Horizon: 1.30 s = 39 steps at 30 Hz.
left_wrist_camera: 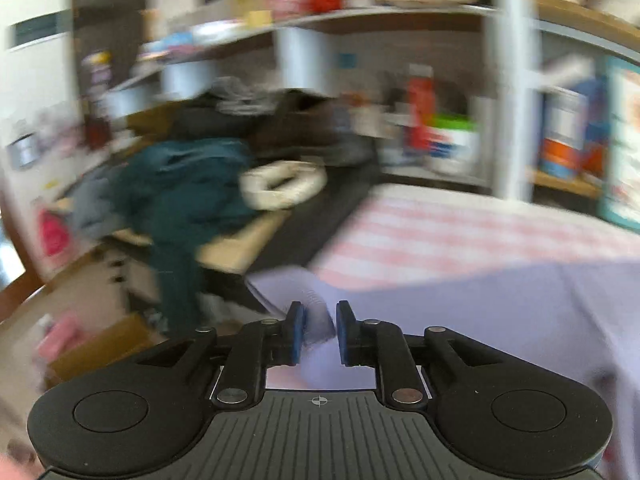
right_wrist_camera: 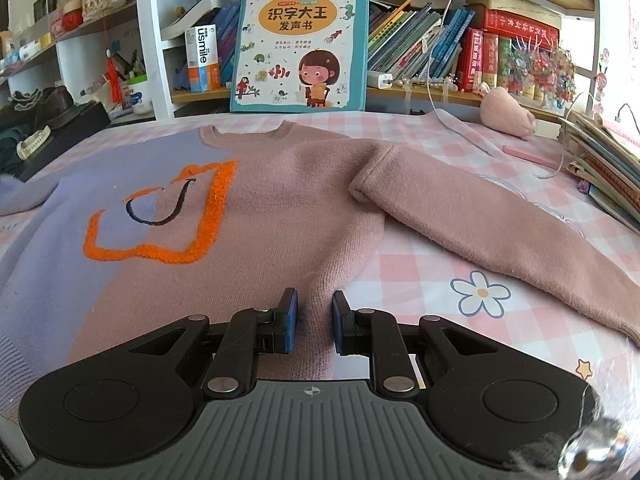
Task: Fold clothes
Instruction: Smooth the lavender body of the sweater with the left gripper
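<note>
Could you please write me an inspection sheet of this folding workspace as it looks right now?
Surface: pink checked cloth, mostly covered.
Job's things: pink and lilac sweater lying flat, right sleeve spread out.
Clutter: picture book, pink plush, book stack.
Grippers: left tool has lilac fabric between its pads; right tool pinches the sweater hem.
Cables: white cable hanging onto the cloth.
Surroundings: bookshelves; clothes pile, blurred.
</note>
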Each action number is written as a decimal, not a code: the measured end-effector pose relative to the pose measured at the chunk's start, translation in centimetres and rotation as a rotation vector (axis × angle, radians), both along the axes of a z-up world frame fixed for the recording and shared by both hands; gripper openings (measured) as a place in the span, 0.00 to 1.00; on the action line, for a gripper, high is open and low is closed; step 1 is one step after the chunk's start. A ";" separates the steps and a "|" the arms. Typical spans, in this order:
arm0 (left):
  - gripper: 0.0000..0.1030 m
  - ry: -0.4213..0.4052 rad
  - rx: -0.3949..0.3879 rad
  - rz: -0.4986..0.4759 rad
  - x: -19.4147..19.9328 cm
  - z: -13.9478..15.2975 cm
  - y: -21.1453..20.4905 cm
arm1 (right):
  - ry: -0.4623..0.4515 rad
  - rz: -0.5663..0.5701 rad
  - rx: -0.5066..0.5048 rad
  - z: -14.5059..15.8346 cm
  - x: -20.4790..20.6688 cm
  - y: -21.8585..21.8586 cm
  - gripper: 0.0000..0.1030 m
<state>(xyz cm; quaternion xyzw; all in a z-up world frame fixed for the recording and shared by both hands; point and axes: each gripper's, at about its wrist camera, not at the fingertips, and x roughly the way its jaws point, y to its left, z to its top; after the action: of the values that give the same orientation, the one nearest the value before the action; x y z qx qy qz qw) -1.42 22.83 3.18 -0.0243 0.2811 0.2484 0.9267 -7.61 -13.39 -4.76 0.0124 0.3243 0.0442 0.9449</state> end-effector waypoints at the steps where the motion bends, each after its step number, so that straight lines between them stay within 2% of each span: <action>1: 0.20 -0.005 -0.030 -0.074 0.0 0.1 -1.2 | 0.000 -0.001 -0.003 0.0 0.0 0.1 0.17; 4: 0.34 -0.032 -0.175 -0.324 0.1 0.5 -4.5 | -0.002 -0.005 -0.012 0.0 0.1 0.3 0.17; 6: 0.70 -0.036 -0.245 -0.460 0.5 0.6 -6.6 | -0.003 -0.007 -0.018 0.0 0.1 0.4 0.17; 9: 0.73 -0.021 -0.251 -0.567 1.0 0.3 -9.4 | -0.005 -0.007 -0.027 -0.1 0.1 0.5 0.17; 13: 0.72 0.033 -0.214 -0.565 1.8 -0.9 -11.2 | -0.006 -0.006 -0.014 -0.1 0.1 0.3 0.17; 14: 0.70 0.043 -0.211 -0.555 1.8 -1.2 -11.3 | -0.006 -0.006 -0.011 -0.1 0.1 0.2 0.17; 15: 0.55 0.050 -0.212 -0.543 1.7 -1.6 -10.9 | -0.006 -0.007 -0.007 -0.1 0.1 0.2 0.17; 18: 0.22 0.081 -0.222 -0.489 1.8 -2.6 -9.9 | -0.007 -0.008 0.000 -0.1 0.1 0.1 0.16; 20: 0.14 0.101 -0.214 -0.443 1.6 -3.0 -8.9 | -0.006 -0.011 0.010 -0.1 0.2 -0.1 0.16; 29: 0.17 0.082 -0.319 -0.457 1.7 -3.2 -7.9 | -0.009 -0.034 0.035 -0.2 1.2 -0.6 0.15; 34: 0.17 0.074 -0.295 -0.464 3.0 -3.6 -8.8 | -0.019 -0.044 0.026 -0.4 2.2 -0.8 0.13; 39: 0.07 0.053 -0.309 -0.443 4.9 -3.9 -8.2 | -0.017 -0.012 0.005 -0.4 5.4 -1.8 0.11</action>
<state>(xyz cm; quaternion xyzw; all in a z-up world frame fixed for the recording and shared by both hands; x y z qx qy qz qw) 3.46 14.59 -0.77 -0.0968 0.3383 -0.0058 0.9360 -2.25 -15.23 -5.12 0.0163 0.3160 0.0396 0.9478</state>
